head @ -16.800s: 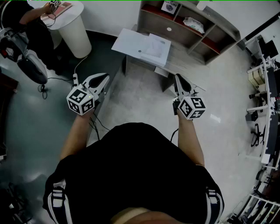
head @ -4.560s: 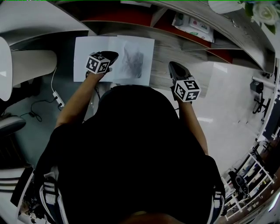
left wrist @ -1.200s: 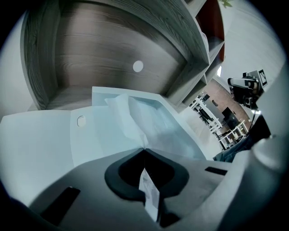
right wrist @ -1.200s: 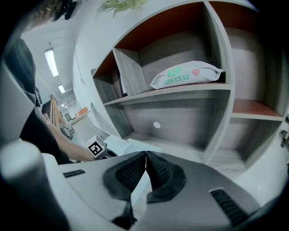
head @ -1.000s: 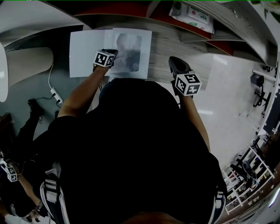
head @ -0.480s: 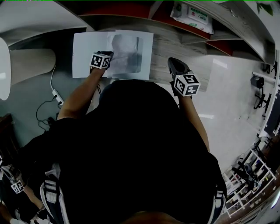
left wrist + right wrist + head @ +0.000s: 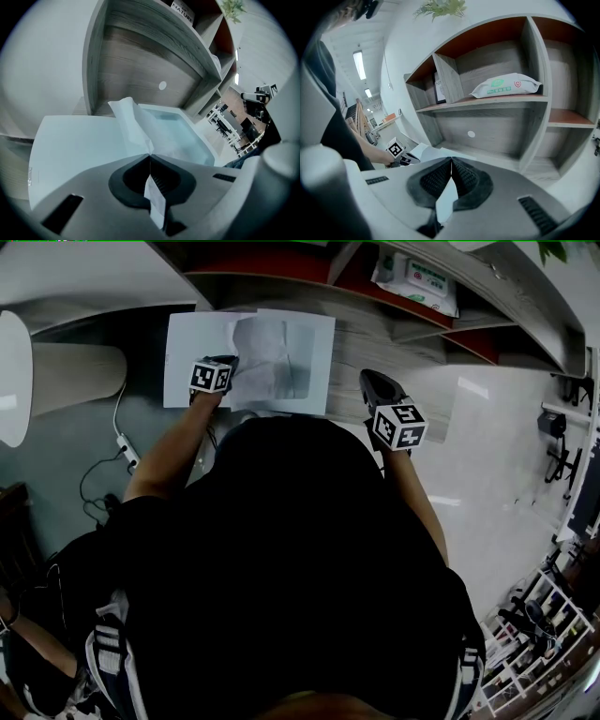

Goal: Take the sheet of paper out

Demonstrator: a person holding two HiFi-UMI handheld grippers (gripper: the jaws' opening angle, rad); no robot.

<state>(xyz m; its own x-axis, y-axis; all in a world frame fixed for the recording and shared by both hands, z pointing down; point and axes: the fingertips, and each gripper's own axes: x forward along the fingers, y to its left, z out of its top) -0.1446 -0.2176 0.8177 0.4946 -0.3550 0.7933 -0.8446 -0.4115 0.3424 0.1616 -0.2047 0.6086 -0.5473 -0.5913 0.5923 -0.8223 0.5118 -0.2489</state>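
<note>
dark rubber lines the left gripper (image 7: 150,157), whose jaws are pressed together on a near edge of the sheet of paper (image 7: 127,119); a pale strip of it shows between the jaws behind the pinch. from the pinch the sheet rises in a creased fold, lifted off what lies under it. just to its right lies what looks like a clear sleeve (image 7: 180,133), bluish and flat, and to its left a white sheet (image 7: 75,145) lies flat on the worktop (image 7: 375,343). whether the pinched fold has fully left the sleeve cannot be told.

the relation that matters is this: the paper lies straight ahead of the left gripper, away from the person, with its held edge nearest the body. so the likely way out is a draw back towards the person or upward, though that is a judgement. the spread of sheets runs side to side along the worktop's near edge.

the right gripper (image 7: 451,163) has its jaws together too, with nothing clearly caught in them. it hangs over bare worktop, well apart to the right of the paper, facing the shelf unit (image 7: 534,101) where a pack of wipes (image 7: 506,85) rests. the left gripper is plainly the nearer one.
</note>
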